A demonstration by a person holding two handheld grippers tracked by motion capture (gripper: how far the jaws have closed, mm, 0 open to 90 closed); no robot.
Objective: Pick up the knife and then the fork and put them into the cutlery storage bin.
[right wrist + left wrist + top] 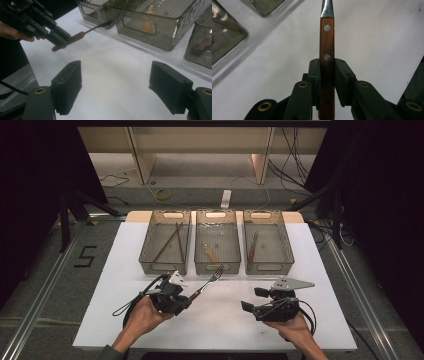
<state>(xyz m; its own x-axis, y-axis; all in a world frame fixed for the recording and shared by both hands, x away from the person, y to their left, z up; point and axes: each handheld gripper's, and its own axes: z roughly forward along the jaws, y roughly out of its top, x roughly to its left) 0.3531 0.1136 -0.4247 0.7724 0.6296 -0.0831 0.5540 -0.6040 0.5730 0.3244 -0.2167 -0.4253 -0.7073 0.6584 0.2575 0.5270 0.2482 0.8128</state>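
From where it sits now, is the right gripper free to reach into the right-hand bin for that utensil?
Probably yes: the right gripper is open and empty, the right bin is open-topped, and only bare table lies between them.

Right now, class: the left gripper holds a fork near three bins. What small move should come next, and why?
Probably carry the fork forward over the middle bin. The left gripper clamps its wooden handle, tines pointing toward that bin's near wall.

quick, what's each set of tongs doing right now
Left tongs: closed on the wooden handle of the fork, held above the white table.
Right tongs: open, nothing between them.
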